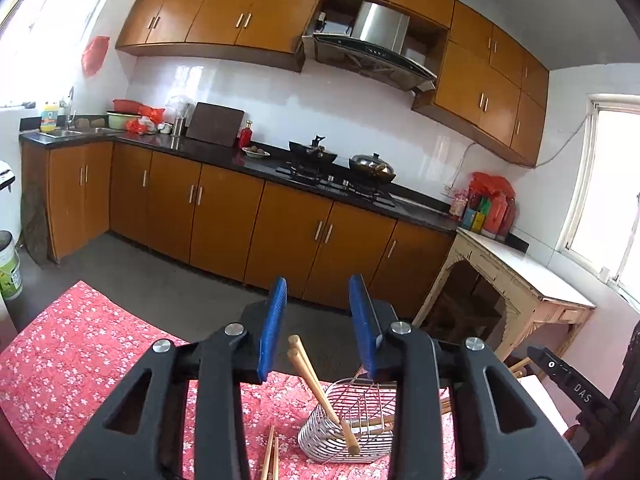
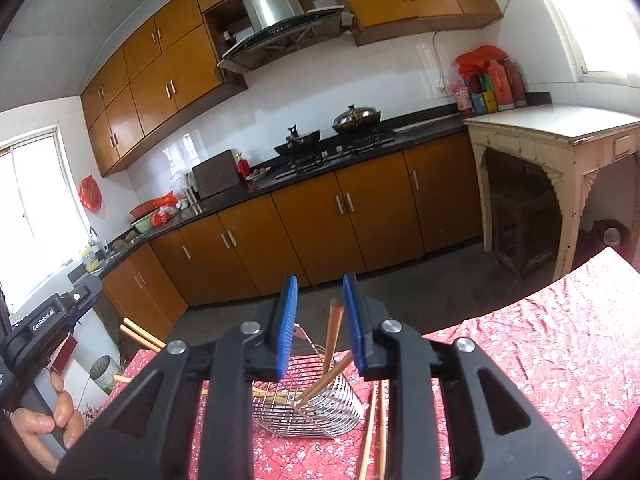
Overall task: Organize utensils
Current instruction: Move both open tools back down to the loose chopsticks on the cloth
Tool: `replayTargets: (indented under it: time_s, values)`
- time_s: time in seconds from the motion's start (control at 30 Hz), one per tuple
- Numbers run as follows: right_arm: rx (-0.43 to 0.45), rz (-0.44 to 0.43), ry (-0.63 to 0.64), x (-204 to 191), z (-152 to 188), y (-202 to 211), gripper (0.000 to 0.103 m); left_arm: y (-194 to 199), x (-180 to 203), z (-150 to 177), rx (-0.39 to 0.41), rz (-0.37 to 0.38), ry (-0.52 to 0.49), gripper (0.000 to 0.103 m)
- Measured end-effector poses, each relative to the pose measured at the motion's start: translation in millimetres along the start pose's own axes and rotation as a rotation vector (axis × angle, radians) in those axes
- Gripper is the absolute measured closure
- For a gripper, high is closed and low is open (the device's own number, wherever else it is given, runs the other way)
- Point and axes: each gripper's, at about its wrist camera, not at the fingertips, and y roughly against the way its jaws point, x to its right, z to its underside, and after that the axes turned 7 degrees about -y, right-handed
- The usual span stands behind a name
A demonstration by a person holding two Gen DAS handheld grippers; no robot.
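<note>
The left gripper (image 1: pixel 318 292) points forward and slightly down, its blue pads (image 1: pixel 273 324) parted with a clear gap. The right gripper (image 2: pixel 320 292) does likewise, jaws parted and pressing on nothing. A hand (image 2: pixel 44 420) wraps the left gripper's grip.

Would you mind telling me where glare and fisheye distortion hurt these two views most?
Left wrist view: the window at upper left is blown out to white, and the upper cabinets bow into curves. Right wrist view: the window at upper right is overexposed, dark vignetting fills the corners, yet the wire utensil holder stays reasonably sharp.
</note>
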Motion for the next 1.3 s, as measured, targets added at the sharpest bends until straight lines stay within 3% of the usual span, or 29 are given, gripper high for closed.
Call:
replayTargets:
  time_s: [0.23,0.4,0.63,0.9,1.17,1.3]
  values:
    - [0.048,0.026,-0.005,10.7,-0.2,47.1,0.077,34.5,-16.2,-5.8,0.028,-0.02,0.019,0.069]
    - [0.031,0.053,-0.015,31.7,20.3,79.0,0.077,65.0,-40.6,12.5,0.018,-0.06,0.007,0.063]
    - [-0.149,0.152,0.001,67.8,87.4,66.4,0.077,60.5,-66.9,76.9,-0.129,-0.12,-0.068,0.062]
    - [-0.408,0.147,0.076,77.4,181.9,27.5,0.077,25.6,-62.2,177.6,-0.397,-0.024,-0.168,0.061]
    - [-0.492,0.17,0.132,68.9,210.9,12.7,0.077,24.5,-53.4,221.4,-0.468,0.04,-0.199,0.061]
    - [-0.497,0.194,0.154,67.8,212.1,9.1,0.077,24.0,-50.4,223.6,-0.465,0.057,-0.203,0.061]
